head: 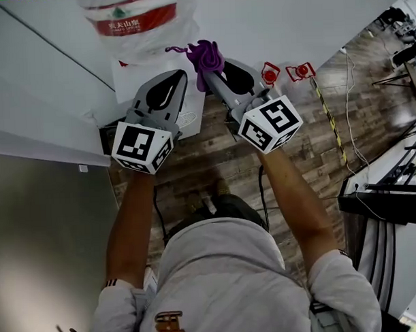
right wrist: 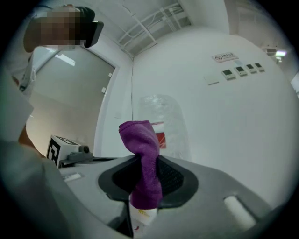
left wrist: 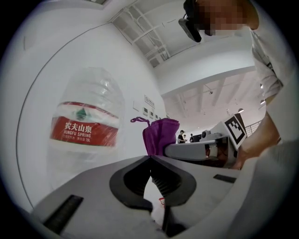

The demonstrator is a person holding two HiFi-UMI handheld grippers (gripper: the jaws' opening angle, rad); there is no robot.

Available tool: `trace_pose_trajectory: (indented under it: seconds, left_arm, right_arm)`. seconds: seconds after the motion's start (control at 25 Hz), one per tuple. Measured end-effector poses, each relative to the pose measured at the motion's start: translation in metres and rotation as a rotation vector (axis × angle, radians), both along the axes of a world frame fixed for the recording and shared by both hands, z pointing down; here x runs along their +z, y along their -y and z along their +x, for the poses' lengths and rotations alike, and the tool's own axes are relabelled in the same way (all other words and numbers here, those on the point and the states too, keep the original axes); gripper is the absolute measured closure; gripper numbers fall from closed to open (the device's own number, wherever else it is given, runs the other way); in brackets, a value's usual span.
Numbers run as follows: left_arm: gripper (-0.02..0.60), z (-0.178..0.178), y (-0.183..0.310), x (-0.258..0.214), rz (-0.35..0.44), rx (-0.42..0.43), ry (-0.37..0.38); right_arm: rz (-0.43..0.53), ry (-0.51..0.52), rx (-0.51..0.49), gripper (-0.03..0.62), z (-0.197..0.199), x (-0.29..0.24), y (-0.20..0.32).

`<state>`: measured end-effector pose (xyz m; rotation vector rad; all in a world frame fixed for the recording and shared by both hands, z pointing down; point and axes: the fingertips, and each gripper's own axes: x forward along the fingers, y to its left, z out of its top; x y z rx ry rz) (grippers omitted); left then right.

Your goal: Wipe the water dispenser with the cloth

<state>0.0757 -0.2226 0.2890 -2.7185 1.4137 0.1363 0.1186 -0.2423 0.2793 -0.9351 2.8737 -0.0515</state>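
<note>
Clamping the purple cloth (head: 205,58) between its closed jaws, the right gripper (head: 217,73) points toward the top centre of the head view, where the white water dispenser (head: 130,76) stands against the wall. In the right gripper view the cloth (right wrist: 142,149) rises twisted out of the right gripper (right wrist: 147,173) at centre frame, with the clear bottle (right wrist: 161,121) behind it. The left gripper (head: 180,78) sits just left of it over the dispenser top. In its own view, the left gripper (left wrist: 150,159) has its jaws brought together at the tips, with nothing between them. The bottle (left wrist: 86,126) with its red label fills the left, and the cloth (left wrist: 159,135) shows at centre. Wood plank floor (head: 215,162) lies below.
</note>
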Motion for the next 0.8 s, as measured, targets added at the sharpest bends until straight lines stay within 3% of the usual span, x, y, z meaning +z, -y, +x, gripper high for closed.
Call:
trace_pose_trajectory:
  seconds: [0.32, 0.8]
  left_arm:
    - [0.583, 0.0, -0.009, -0.025, 0.026, -0.049, 0.017]
    - [0.583, 0.003, 0.003, -0.021, 0.011, -0.105, 0.011]
  right_arm:
    - [-0.017, 0.095, -0.044, 0.491, 0.001, -0.022, -0.019]
    - [0.017, 0.041, -0.11, 0.494, 0.001, -0.01, -0.003]
